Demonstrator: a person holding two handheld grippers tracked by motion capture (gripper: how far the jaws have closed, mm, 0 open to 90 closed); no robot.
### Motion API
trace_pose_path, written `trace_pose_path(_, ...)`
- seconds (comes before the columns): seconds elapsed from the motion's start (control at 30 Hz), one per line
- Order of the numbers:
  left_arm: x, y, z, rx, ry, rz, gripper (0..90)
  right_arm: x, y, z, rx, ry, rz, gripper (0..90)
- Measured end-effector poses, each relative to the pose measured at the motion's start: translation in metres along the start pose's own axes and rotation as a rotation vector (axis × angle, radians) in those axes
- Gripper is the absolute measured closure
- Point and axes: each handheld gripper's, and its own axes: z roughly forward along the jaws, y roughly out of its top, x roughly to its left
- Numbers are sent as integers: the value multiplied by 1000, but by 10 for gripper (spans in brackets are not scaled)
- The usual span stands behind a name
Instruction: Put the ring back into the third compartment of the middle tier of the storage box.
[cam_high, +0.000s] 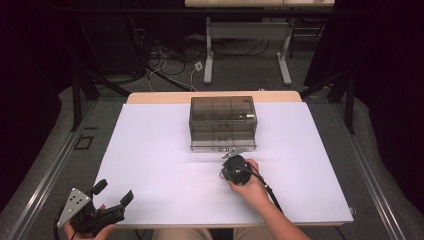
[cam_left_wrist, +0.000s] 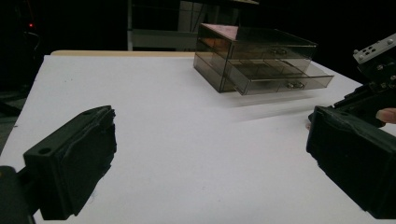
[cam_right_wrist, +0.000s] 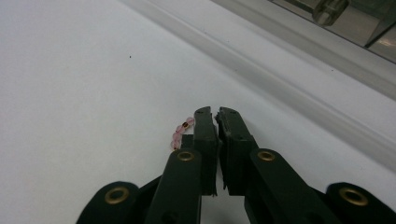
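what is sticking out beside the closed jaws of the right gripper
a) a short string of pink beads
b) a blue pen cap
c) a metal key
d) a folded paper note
a, in the right gripper view the right gripper has its jaws pressed together, and a short string of pink beads pokes out at their left side, over the white table.

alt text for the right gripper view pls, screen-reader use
The right gripper points down at a white table, its two black jaws nearly closed on a short string of pink beads that pokes out to their left. The clear edge of a plastic drawer unit crosses the top right corner.
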Motion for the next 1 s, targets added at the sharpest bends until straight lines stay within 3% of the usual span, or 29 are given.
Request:
trace_pose_path(0.47, 0, 0, 0, -1, 4, -4, 18, 1, -2, 0, -40, 1, 3, 869)
trace_pose_path(0.77, 0, 0, 0, 5, 2, -1, 19, 1, -1, -5, -34, 9, 4, 869)
trace_pose_path(0.8, 0, 0, 0, 5, 1, -2, 19, 1, -2, -3, -73, 15, 9, 869)
trace_pose_path(0.83, 0, 0, 0, 5, 1, -2, 19, 1, -1, -6, -38, 11, -3, 869)
trace_pose_path(1.0, 0, -1, 1, 4, 2, -2, 19, 2, -1, -8, -57, 12, 1, 869)
